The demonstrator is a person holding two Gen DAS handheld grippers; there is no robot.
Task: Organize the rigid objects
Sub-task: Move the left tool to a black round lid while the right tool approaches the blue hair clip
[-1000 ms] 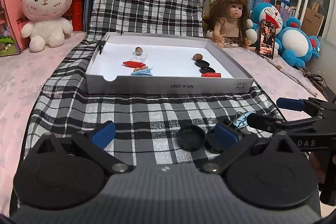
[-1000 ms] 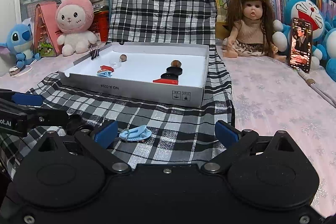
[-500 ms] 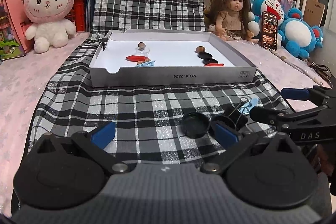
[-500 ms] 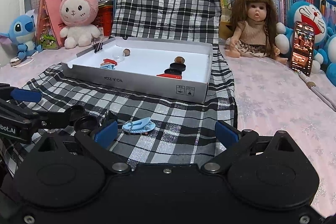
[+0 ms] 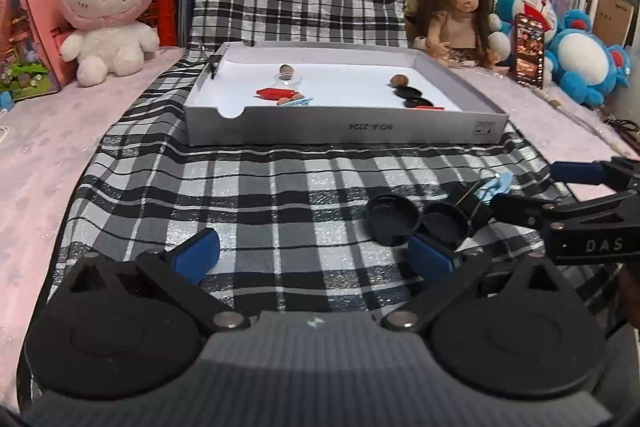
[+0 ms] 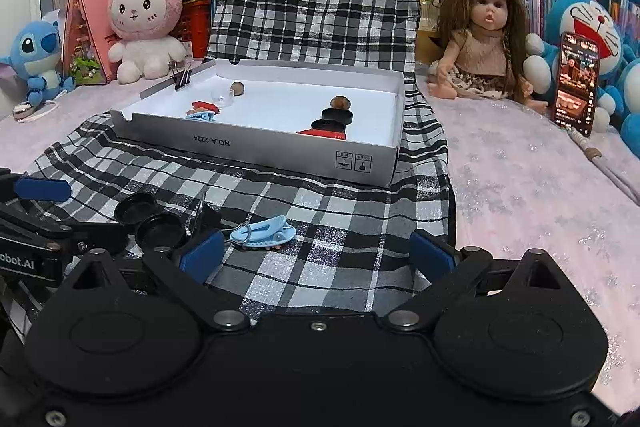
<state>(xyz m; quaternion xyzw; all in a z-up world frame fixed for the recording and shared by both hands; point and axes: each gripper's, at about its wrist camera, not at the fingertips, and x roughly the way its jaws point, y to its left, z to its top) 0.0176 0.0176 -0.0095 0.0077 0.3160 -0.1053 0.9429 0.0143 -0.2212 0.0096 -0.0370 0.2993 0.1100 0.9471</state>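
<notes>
1. Both grippers have eased back and lifted a touch since a second ago, so the loose pieces on the plaid cloth (image 6: 344,227) now sit further ahead of the fingers, and the white box (image 5: 344,129) looks a bit further off.
2. Left gripper (image 5: 314,255): blue pads spread wide, nothing between them. Its right pad (image 5: 430,259) sits just beside the nearer black cap (image 5: 444,225); the second black cap (image 5: 392,219) touches it on the left.
3. Right gripper (image 6: 316,255): jaws wide apart too, empty. The light-blue hair clip (image 6: 262,231) lies just ahead of its left pad (image 6: 200,255), with a black binder clip (image 6: 202,217) beside it.
4. To do this well, I'd centre one piece between the pads before closing; the clip is off to the left now.
5. Approach low: the caps are shallow and could skid on the cloth.
6. Take the caps one at a time, since they touch.
7. Further out, the box already holds a red piece (image 5: 276,93), a blue clip (image 5: 298,101), black discs (image 5: 408,93) and a brown nut (image 5: 399,80), apparently grouped left and right; match each new piece to its kind.
</notes>
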